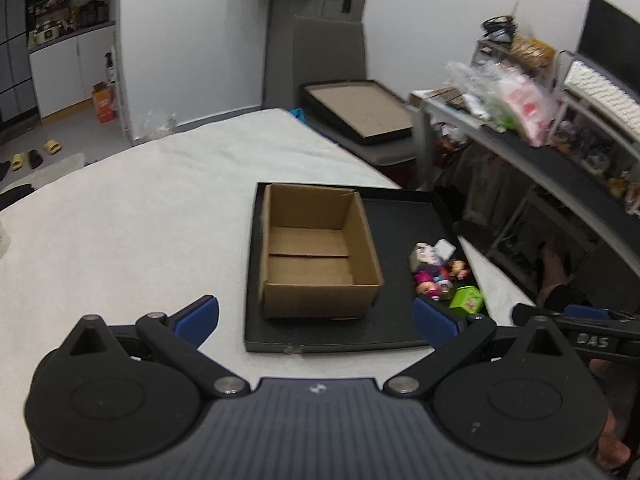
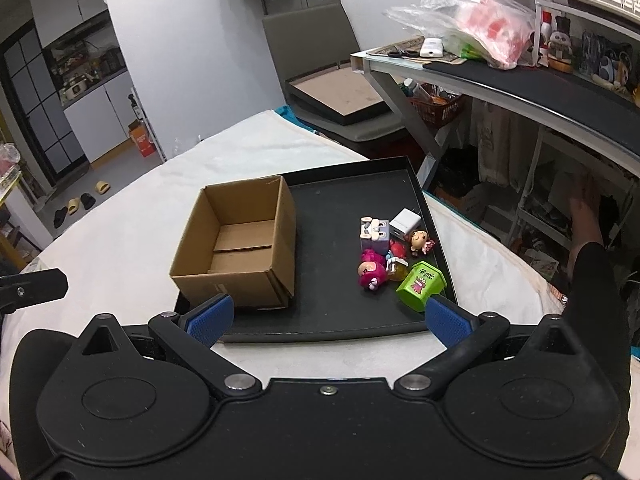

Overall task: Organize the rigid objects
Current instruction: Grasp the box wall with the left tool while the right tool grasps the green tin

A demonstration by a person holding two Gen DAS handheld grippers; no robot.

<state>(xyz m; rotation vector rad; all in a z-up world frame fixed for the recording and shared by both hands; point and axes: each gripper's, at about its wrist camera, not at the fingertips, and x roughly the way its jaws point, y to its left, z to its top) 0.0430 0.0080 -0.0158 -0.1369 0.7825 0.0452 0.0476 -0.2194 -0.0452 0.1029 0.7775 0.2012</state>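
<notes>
An empty open cardboard box stands on the left side of a black tray. On the tray's right side lies a cluster of small toys: a green cube toy, a pink figure, a purple block toy, a white charger and a small doll. My left gripper hovers open before the tray's near edge, nothing between its fingers. My right gripper is open too, near the tray's front, its right finger just short of the green cube.
The tray rests on a white cloth-covered surface. A cluttered grey desk with a plastic bag overhangs at the right. A chair holding a flat black box stands behind. A person's leg is at right.
</notes>
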